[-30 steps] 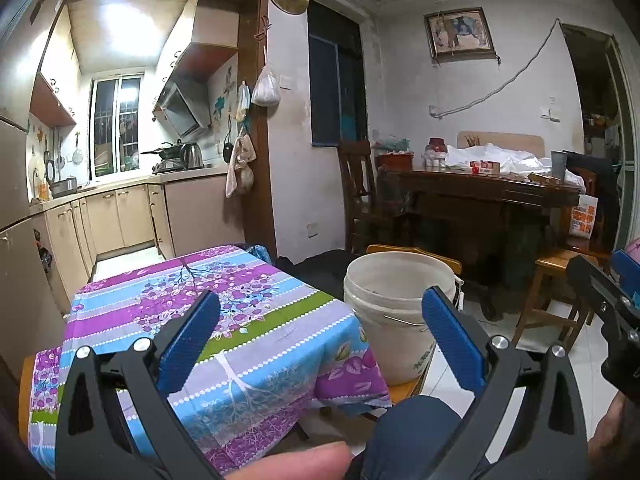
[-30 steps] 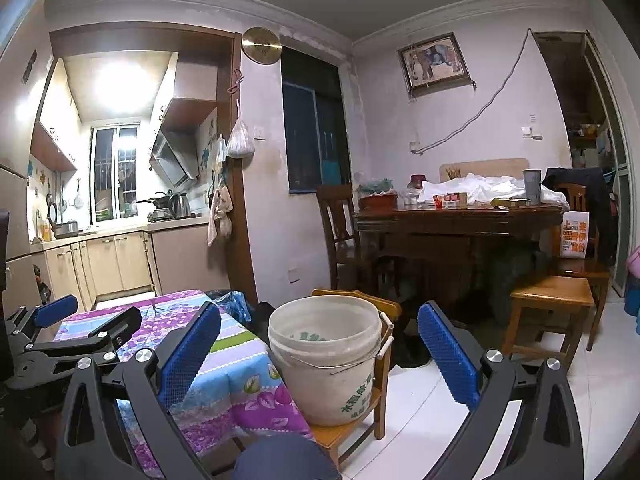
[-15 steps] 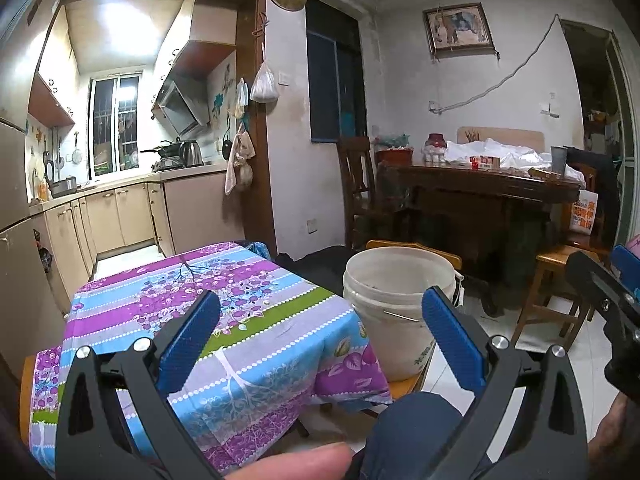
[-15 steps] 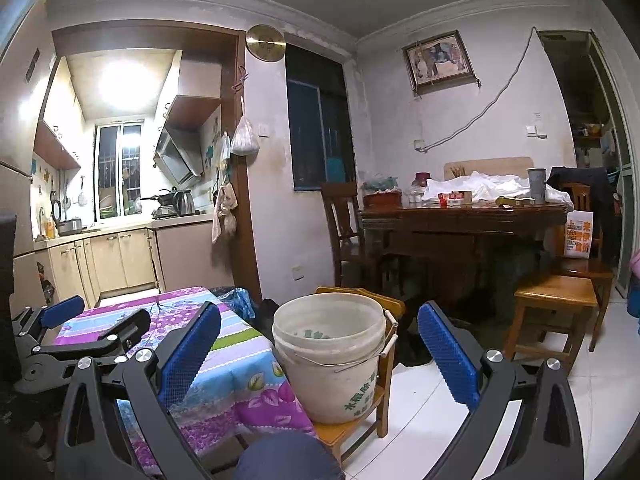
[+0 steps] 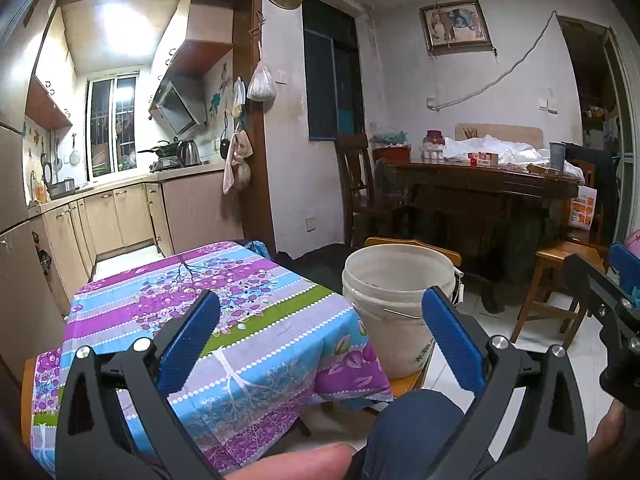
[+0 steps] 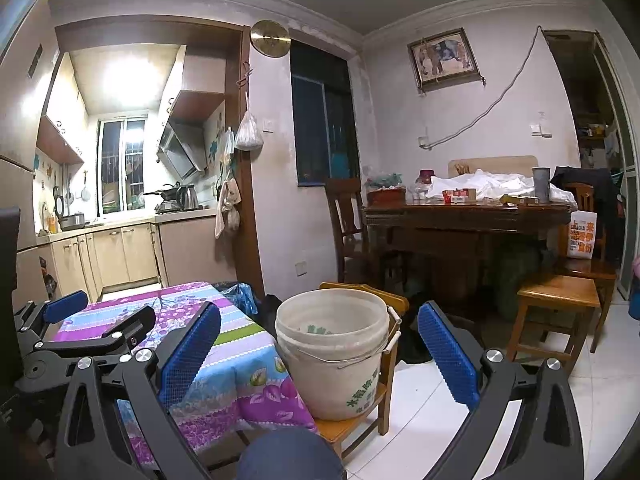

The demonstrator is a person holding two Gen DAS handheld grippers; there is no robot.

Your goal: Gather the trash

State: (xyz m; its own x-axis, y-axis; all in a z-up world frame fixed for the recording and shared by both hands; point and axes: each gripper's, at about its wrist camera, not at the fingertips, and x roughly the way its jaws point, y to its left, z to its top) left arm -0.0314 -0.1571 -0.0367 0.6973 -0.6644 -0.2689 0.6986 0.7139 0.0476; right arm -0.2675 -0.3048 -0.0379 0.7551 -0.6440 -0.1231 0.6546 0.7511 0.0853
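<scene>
Both tongs gape wide and hold nothing. The left tongs (image 5: 320,328) hang over the table (image 5: 248,320) with its flowered cloth; the right tongs (image 6: 320,340) frame the bucket (image 6: 334,356). The bucket stands on a chair (image 6: 360,412) just beside the table's corner, with some scraps inside. A knee (image 5: 408,432) shows below.

The cloth-covered table (image 5: 224,320) top lies bare and open to reach, while the white bucket (image 6: 334,356) (standing on a wooden chair (image 6: 384,396)) blocks just beside its right edge.
</scene>
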